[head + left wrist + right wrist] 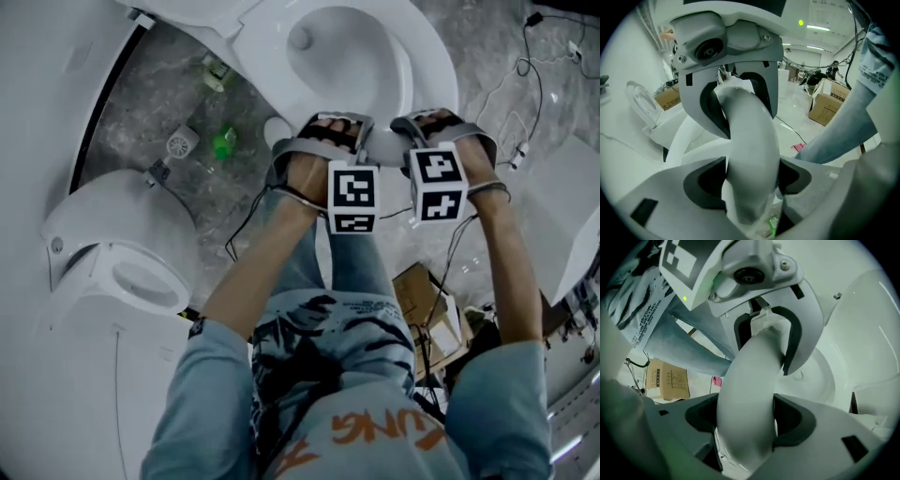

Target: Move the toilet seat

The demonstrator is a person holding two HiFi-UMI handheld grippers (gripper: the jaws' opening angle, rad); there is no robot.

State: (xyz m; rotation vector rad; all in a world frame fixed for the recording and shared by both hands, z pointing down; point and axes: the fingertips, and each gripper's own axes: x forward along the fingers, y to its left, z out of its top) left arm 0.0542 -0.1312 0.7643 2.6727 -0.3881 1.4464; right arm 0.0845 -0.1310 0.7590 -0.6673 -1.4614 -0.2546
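Observation:
The white toilet seat rings the bowl at the top of the head view. Both grippers sit side by side on its front edge. My left gripper has the seat ring running between its pads, which press on both sides. My right gripper holds the same ring in the same way, a little to the right. Each gripper view shows the other gripper ahead on the ring: the right one and the left one. The seat's rear hinge is hidden.
A second white toilet stands at the left. Green items and a floor drain lie on the marble floor between the toilets. A cardboard box and cables are at the right, beside a white fixture.

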